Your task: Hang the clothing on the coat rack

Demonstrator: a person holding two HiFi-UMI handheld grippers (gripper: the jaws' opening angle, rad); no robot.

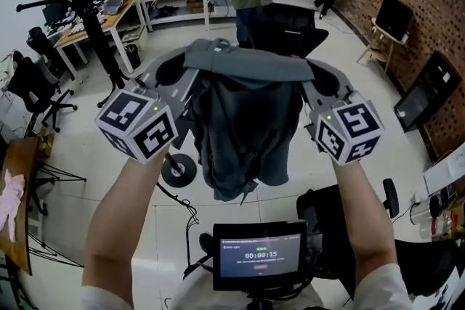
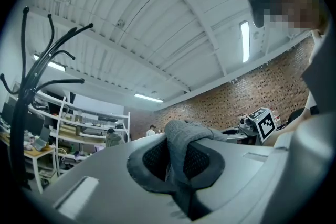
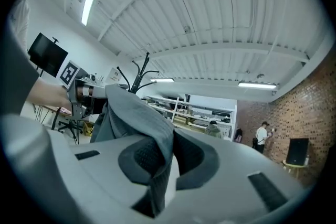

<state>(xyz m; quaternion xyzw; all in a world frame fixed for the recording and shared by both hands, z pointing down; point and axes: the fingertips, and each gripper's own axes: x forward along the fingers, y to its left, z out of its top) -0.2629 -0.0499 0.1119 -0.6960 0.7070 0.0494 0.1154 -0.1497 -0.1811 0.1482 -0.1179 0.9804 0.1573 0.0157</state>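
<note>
Head view: grey sweatshirt (image 1: 243, 120) hangs stretched between left gripper (image 1: 187, 72) and right gripper (image 1: 314, 76), its top edge level and running side to side. Black coat rack (image 1: 91, 18) stands ahead and to the left, nearer the left gripper.

Left gripper view: jaws pinched on a fabric fold, rack at far left.

Right gripper view: jaws clamped on cloth, rack beyond the garment.

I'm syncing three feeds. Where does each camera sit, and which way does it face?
Head view: on the person's head, facing steeply down at the floor; shows both forearms, left gripper, right gripper, garment between them.
Left gripper view: on the left gripper, looking along its jaws, up toward the ceiling; jaws shut on the garment.
Right gripper view: on the right gripper, looking along its jaws toward the shelves; jaws shut on the garment.
Shared: all three show the garment and coat rack.
</note>
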